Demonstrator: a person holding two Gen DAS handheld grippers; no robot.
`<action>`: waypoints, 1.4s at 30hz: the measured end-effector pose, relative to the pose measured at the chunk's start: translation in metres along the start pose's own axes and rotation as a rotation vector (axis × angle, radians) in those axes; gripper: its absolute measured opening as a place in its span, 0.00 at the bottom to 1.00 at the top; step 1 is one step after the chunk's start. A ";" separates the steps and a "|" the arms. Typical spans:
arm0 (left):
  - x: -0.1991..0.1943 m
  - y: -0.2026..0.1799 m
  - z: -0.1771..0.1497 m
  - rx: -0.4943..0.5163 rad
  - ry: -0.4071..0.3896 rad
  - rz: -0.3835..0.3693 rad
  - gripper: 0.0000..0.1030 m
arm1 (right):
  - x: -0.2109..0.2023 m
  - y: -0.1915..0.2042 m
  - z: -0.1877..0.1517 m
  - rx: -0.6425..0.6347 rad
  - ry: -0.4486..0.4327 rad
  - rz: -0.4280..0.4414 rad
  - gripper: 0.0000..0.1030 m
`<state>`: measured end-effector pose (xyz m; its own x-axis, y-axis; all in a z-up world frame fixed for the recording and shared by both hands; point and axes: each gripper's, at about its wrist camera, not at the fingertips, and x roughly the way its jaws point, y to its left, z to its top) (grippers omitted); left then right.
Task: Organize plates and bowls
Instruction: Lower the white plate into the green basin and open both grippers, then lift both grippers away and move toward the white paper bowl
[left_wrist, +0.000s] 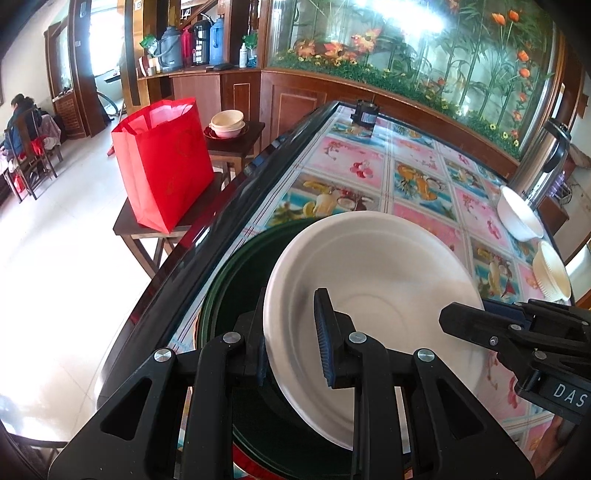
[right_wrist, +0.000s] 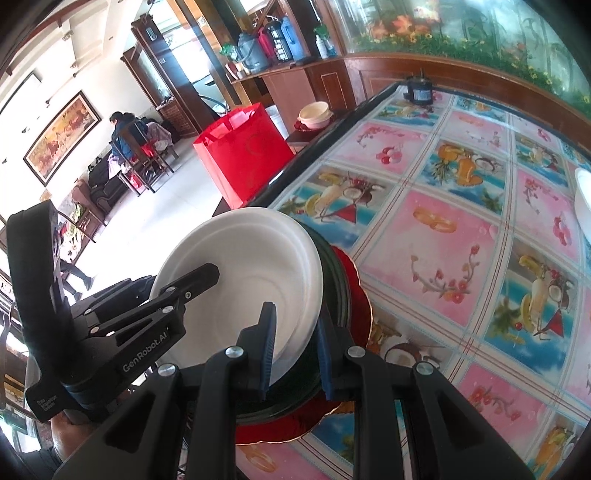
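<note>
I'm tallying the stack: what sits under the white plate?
A dark green plate, and under that a red plate on the table. Anything lower is covered.

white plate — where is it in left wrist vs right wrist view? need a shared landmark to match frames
Left wrist: white plate lower centre-right, its near-left rim between the left gripper's fingers, over the green plate.
Right wrist: white plate lower centre-left, its right rim between the right gripper's fingers.
Shared landmark: red bag, beyond the table's left edge in both.
</note>
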<state>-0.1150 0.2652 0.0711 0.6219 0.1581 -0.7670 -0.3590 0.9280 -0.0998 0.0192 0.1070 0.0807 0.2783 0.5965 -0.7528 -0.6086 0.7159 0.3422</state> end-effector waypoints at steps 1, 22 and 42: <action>0.002 0.001 -0.001 -0.003 0.004 0.004 0.21 | 0.001 0.001 -0.001 -0.002 0.004 -0.002 0.20; 0.007 -0.013 -0.013 0.064 -0.047 0.086 0.26 | 0.002 0.009 -0.011 -0.043 0.017 -0.032 0.26; -0.016 -0.034 -0.001 0.067 -0.146 0.048 0.60 | -0.024 -0.017 -0.018 0.027 -0.045 -0.018 0.43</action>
<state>-0.1136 0.2312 0.0862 0.7016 0.2452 -0.6690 -0.3463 0.9379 -0.0195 0.0094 0.0738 0.0825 0.3230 0.5986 -0.7331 -0.5832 0.7359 0.3439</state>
